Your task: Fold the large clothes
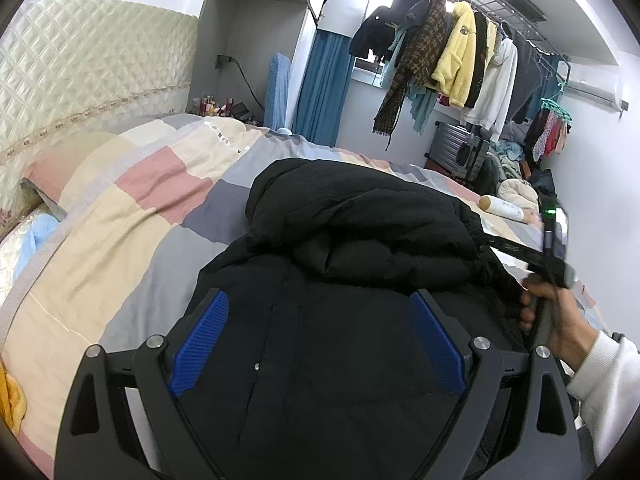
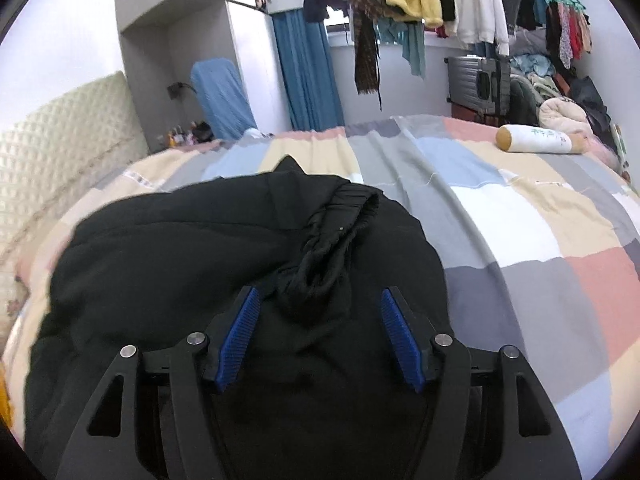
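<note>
Black jacket (image 2: pixel 180 264) on bed, beneath spread right hand-held gripper (image 2: pixel 318 308).

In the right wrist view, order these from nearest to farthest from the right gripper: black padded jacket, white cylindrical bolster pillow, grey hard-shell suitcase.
1. Black padded jacket, directly under the right gripper.
2. White cylindrical bolster pillow, far right on bed.
3. Grey hard-shell suitcase, beyond the bed.

Spread left claw (image 1: pixel 318 338) above black jacket (image 1: pixel 360 232)
</note>
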{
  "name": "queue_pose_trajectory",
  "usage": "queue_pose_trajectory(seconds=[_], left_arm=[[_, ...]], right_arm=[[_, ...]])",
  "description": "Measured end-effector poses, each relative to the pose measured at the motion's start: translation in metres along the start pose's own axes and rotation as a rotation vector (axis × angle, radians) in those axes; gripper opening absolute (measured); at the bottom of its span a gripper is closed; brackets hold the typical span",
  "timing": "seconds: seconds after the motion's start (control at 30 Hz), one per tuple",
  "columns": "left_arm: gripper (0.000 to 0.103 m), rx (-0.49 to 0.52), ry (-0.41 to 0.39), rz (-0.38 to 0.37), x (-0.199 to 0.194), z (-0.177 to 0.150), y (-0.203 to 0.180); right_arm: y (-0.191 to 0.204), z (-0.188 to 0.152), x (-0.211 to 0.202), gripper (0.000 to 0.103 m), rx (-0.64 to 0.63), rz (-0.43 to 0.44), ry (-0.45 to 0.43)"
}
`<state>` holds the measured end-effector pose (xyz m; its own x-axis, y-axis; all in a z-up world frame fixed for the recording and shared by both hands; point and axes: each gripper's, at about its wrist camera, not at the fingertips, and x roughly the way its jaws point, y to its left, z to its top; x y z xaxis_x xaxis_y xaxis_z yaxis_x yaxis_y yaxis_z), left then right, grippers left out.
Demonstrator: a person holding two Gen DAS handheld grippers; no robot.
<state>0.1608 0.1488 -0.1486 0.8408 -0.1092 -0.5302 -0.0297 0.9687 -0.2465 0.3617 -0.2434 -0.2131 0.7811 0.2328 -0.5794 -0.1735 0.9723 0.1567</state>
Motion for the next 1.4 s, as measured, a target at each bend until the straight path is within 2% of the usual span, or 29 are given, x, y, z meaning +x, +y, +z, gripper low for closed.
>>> queue_pose_trajectory(seconds=[0.33,0.57,0.7,0.83,1.1,1.4], left_arm=[[0.092,-0.010,0.045,-0.014,-0.012,-0.007,-0.015],[0.092,0.040,0.047,0.005,-0.023,-0.016,-0.031],[0.092,0.089,0.041,0.019,-0.024,-0.019,-0.043],[0.092,0.127,0.033,0.027,-0.028,-0.023,-0.053],[0.092,0.159,0.039,0.035,-0.034,-0.027,-0.065],[0.092,0.131,0.082,0.030,-0.035,-0.032,-0.060]], right_arm=[[0.024,-0.018,-0.092,0.061,-0.048,0.044,-0.104],[0.041,-0.048,-0.135,0.061,-0.103,0.069,-0.120],[0.053,-0.063,-0.150,0.061,-0.153,0.056,-0.121],[0.054,-0.077,-0.163,0.061,-0.146,0.053,-0.128],[0.054,-0.102,-0.178,0.061,-0.115,0.055,-0.085],[0.020,-0.098,-0.190,0.062,0.020,0.048,-0.081]])
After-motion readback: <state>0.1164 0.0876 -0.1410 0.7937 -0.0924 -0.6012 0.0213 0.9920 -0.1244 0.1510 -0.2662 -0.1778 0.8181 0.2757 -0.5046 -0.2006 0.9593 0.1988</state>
